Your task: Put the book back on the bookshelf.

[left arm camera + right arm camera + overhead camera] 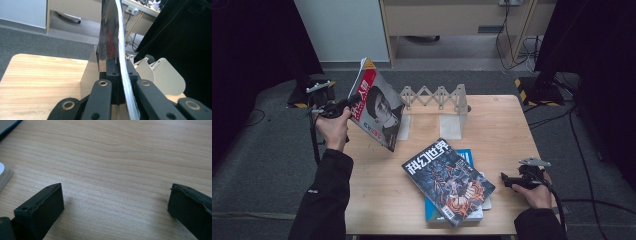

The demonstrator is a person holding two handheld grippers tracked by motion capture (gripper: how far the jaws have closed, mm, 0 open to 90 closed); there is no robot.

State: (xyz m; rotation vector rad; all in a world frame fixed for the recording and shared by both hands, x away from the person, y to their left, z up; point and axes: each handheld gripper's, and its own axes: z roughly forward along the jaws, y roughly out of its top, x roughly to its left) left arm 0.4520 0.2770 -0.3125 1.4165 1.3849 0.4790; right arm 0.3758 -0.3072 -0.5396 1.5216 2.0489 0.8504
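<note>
My left gripper (348,104) is shut on the edge of a red-and-black magazine (377,107), holding it upright and tilted above the table's far left corner. In the left gripper view the magazine (112,37) stands edge-on, clamped between the black jaws. A beige expandable file rack (439,102) stands at the back middle of the table, just right of the held magazine. A dark illustrated magazine (447,180) lies on top of a blue book (467,156) at the front centre. My right gripper (504,179) rests low over the wood at the front right, jaws wide open and empty, right of that stack.
The wooden table (382,200) has bare surface at the front left and back right. In the right gripper view the blue book's corner (7,126) and a pale book edge (3,176) lie at the left. Cables and stand bases sit on the floor around the table.
</note>
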